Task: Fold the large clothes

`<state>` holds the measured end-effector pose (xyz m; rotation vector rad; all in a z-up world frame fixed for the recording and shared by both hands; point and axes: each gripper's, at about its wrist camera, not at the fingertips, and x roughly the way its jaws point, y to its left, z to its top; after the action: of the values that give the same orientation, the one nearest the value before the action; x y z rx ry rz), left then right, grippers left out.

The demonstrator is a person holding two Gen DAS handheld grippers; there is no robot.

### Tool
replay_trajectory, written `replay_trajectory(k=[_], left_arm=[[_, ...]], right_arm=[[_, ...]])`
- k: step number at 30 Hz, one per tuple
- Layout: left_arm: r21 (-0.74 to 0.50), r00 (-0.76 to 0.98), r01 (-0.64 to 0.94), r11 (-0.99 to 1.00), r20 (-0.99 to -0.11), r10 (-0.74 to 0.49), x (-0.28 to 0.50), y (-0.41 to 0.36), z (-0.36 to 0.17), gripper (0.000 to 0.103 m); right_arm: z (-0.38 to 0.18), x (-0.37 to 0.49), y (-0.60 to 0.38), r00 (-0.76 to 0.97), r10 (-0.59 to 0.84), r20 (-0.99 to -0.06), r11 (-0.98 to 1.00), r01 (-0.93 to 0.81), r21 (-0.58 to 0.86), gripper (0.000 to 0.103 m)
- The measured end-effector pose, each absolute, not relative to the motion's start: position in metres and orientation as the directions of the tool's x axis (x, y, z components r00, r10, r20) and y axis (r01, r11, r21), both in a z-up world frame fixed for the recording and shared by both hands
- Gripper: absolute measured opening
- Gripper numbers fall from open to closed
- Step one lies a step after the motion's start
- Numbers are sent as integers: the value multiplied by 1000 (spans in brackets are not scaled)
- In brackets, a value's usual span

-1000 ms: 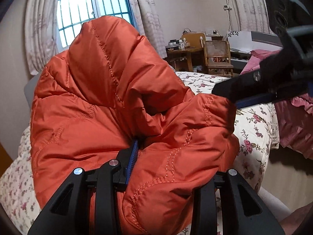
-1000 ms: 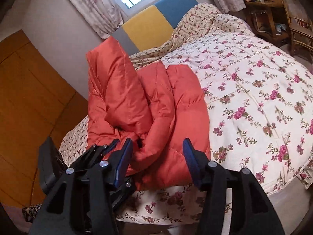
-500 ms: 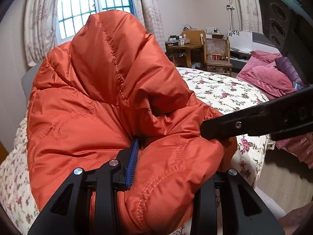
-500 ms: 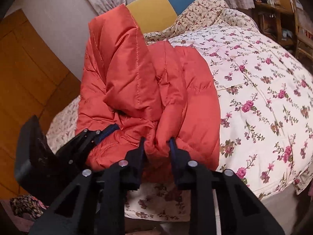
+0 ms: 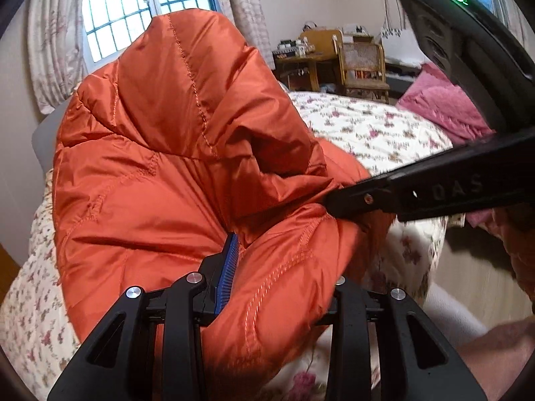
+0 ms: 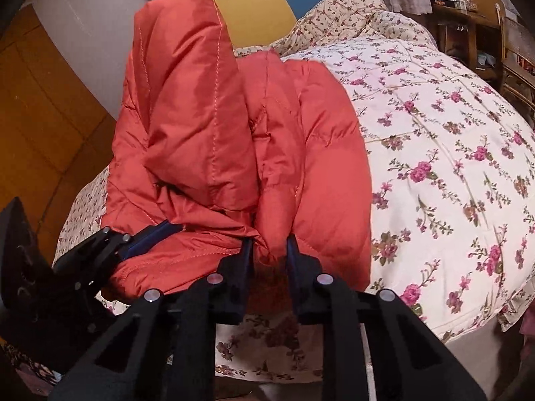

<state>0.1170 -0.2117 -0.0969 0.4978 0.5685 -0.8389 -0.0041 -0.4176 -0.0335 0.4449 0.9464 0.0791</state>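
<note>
Room: bedroom with a barred window (image 5: 133,16), pale curtains, a yellow-and-blue headboard (image 6: 277,3), a wooden table and 1 cane chair (image 5: 362,63) at the far side.
Surface: bed under a cream quilt printed with pink roses (image 6: 434,140); it serves as the folding surface.
Garment: 1 orange quilted puffer jacket with stitched channels (image 6: 217,127), bunched near the bed's near edge, its upper part standing up tall while its lower part rests on the quilt.
Left hand-held gripper (image 5: 277,280): jaws stand fairly wide but packed with a thick stitched roll of the jacket, so it has a bulky hold; 1 blue pad (image 5: 229,270) shows, the other is hidden by cloth.
Right hand-held gripper (image 6: 269,254): closed to a narrow gap on a pinched fold of the jacket's near edge, just beside the left one.
Why held so: 2 grips close together on the same edge likely let the person lift and spread the puffy cloth evenly before laying a fold.
Count: 1 jacket, 2 hand-held grippers, 1 bed, 1 pink blanket pile (image 5: 444,107) beyond the bed.
Step, as judged: early; the jacket is crumpled, not yet laid flat.
</note>
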Motion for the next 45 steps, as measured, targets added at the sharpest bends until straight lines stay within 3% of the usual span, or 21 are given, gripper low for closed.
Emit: replay_trajectory(k=[5,7,9,13,17,22,26,31,38,45], left_arm=[[84,466,828,555,-653,-597,112,-184,-84,43],[-28,417,830,557,-633,-652,118,-163,-74,45],[-86,455,791,605,-580,-676,129,-142,-62,53],[-145,645,614,776,-475,-599,185,-98,-37,55],[-166,725,478,862,-480,-494,258,-79,-44,55],[-284,675,494,822,-470,-569,283,-102,-57,55],[-169,683,528,832,-498,-534,270,-149,-52,55],[-86,663,533,841,-575,-479,270,-181,-44,55],[-67,624,472,879,-679,-387,294,-205,-46,59],[30,642,495,868,-686,-342,291,-241,-59,80]], right_arm=[[-41,-1,-421,589,229,-775,912,149,382,17],[-43,-2,-424,590,217,-777,912,161,377,16],[-47,-1,-425,582,204,-787,917,169,362,16],[-40,-3,-418,601,175,-780,940,135,315,19],[-13,-11,-421,672,148,-726,947,115,300,28],[40,-18,-414,798,69,-598,976,69,205,27],[70,15,-398,831,108,-545,984,-12,176,27],[64,109,-401,782,59,-621,992,25,125,27],[22,168,-428,730,-17,-683,991,105,87,24],[-19,168,-457,709,-15,-705,980,151,131,24]])
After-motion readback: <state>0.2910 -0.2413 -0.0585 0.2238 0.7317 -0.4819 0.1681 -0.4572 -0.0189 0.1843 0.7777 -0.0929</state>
